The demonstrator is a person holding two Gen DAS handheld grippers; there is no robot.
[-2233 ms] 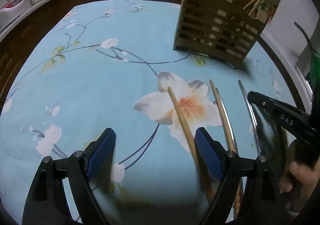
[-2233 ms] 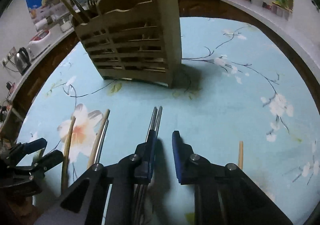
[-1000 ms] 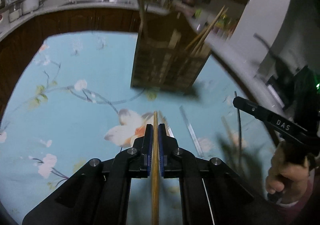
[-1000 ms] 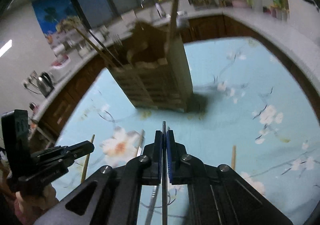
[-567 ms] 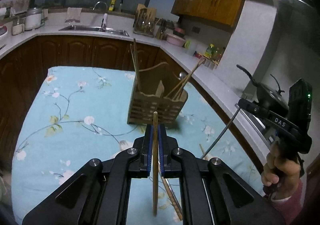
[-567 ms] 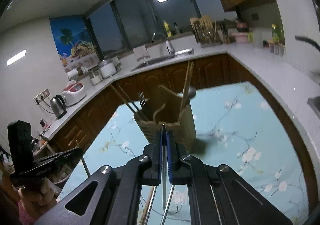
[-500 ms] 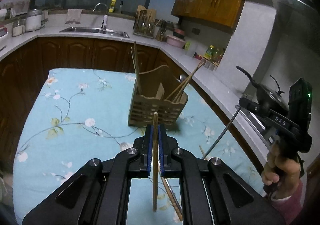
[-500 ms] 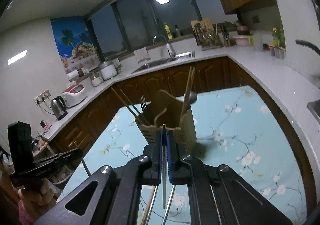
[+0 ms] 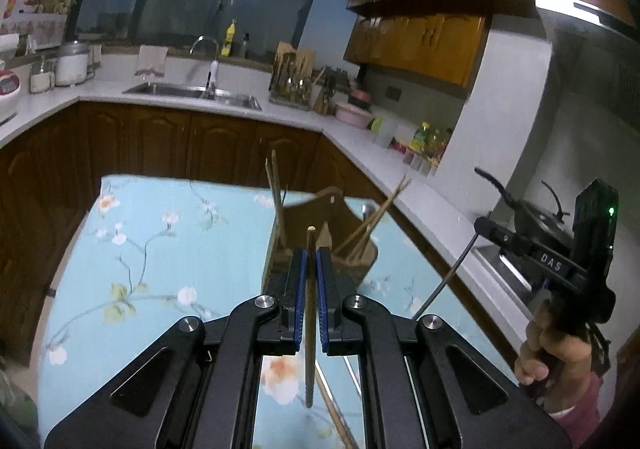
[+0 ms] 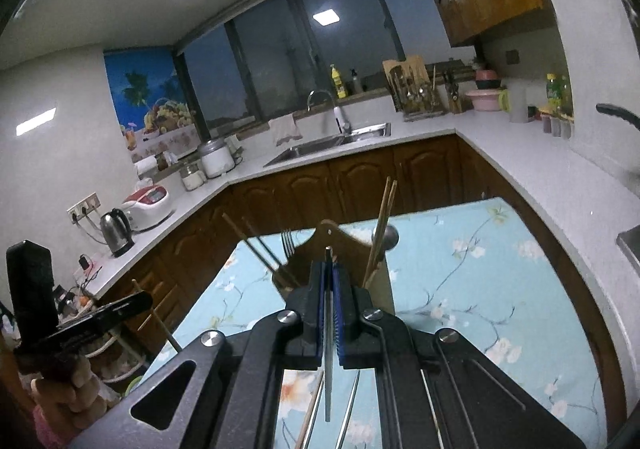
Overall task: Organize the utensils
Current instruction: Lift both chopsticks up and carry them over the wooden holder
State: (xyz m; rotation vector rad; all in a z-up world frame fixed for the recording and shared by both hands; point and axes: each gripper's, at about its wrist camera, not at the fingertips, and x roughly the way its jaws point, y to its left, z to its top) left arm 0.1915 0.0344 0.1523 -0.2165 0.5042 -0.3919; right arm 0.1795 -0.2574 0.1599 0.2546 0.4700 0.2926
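Left tool (image 9: 310, 299): blue pads pressed together on a wooden chopstick (image 9: 310, 289), held roughly upright between them. The stick's blunt top pokes above the pads; its ridged lower end hangs below, clear of the tabletop (image 9: 168, 249).

Right tool (image 10: 329, 313): pads likewise pinched tight, on a thin metal chopstick (image 10: 328, 349). Rod runs straight up through the gap, tip just above the pads, lower end hanging free.

Both tools lifted well above the floral blue cloth. Each appears in the other's view: the right one out to the side in the left wrist view (image 9: 536, 255) with the metal rod slanting down from it, the left one low at the edge of the right wrist view (image 10: 100, 313) with its wooden stick angled downward.

Wooden utensil holder (image 9: 320, 249) stands on the tabletop beyond and below both tools, directly ahead along the fingers in each view. Already in it: wooden chopsticks leaning out at both sides, a fork (image 10: 289, 243), a spoon (image 10: 385, 237).

On the cloth under the tools: more loose chopsticks (image 10: 348, 409), wooden and metal, lying near each other.

Kitchen counter with sink (image 9: 192, 91) in background.
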